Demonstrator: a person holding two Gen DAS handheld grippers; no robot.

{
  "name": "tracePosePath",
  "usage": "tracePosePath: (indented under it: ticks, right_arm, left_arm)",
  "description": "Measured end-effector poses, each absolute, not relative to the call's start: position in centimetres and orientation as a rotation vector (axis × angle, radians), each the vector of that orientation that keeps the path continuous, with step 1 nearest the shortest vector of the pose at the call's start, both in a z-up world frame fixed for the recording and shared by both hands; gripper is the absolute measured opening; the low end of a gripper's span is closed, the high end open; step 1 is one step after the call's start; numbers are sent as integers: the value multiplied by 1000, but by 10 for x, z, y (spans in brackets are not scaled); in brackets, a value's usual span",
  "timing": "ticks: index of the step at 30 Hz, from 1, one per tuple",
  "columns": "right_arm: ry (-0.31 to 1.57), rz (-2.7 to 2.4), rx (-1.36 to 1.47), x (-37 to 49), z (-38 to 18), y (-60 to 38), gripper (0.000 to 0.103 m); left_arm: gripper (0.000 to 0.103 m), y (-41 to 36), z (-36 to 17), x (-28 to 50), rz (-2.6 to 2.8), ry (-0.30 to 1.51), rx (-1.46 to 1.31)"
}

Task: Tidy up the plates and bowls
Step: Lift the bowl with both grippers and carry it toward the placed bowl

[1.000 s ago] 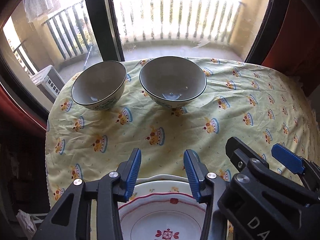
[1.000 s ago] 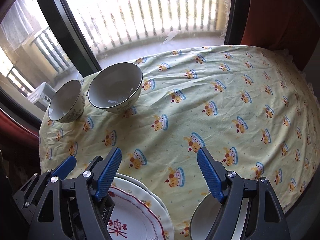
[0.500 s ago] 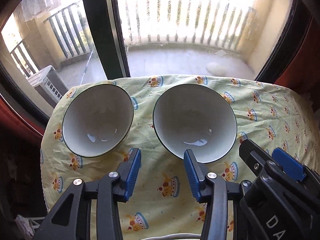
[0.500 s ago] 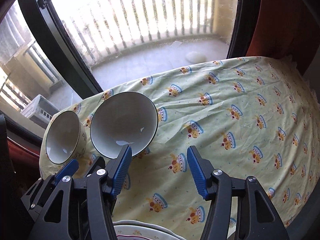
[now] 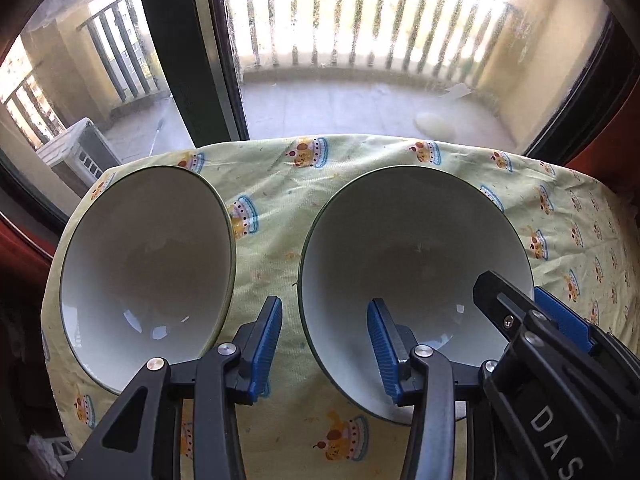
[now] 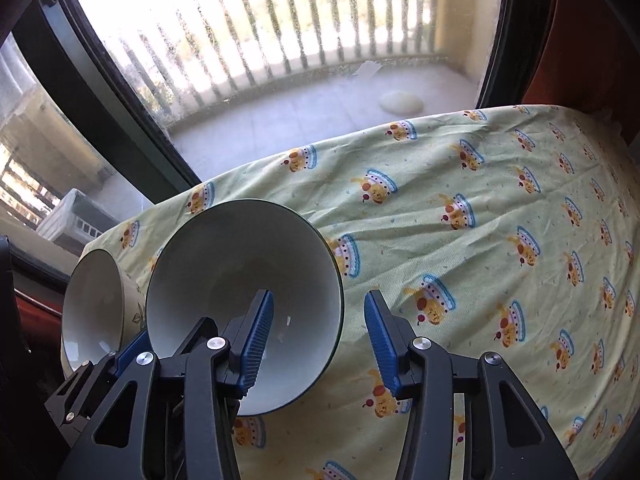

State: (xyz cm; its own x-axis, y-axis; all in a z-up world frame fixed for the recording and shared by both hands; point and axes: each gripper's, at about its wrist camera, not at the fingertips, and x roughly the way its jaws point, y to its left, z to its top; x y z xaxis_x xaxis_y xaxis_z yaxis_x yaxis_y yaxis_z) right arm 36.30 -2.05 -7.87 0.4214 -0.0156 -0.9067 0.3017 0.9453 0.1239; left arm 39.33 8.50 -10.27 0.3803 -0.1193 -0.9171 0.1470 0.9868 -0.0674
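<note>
Far left: white ceramic bowl with dark green rim (image 5: 146, 264) sits on bench under yellow crown-print tablecloth (image 5: 276, 184). Just right of it, apart, second white green-rimmed bowl (image 5: 412, 264). Left claw (image 5: 323, 344) straddles that bowl's near-left rim, jaws closing, pads not pressing yet. Right claw (image 6: 318, 344) straddles its right rim, also closing, no grip yet. Rest of cloth to right, nothing else going on.
</note>
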Motion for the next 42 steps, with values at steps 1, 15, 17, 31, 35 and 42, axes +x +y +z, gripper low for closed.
tracePosePath:
  ticks: [1,15,17,31,35,42]
  right_arm:
    - [1121,-201,287,365,-81,-21,46]
    - [1120,-160,298,379,-90,-28,21]
    - [1123,-167,274,380,-90,-28,16]
    - [1160,-187,282,334,-81,-36,12]
    - [1156,-203,287,322,-79,-38,12]
    - [1146,-244,247,326,-83,-35,16]
  left_arm:
    - [39,83,-102,393,-166,1153,38]
    - [34,73,-102,405,-175,1106,84]
    - [34,72,-103,405,-170,1111,93]
    - [34,62,-105,367,-226,1157,105]
    - [28,60,-104,359,-225,1143,134]
    - [14,62,-99,356,-234,1134,140]
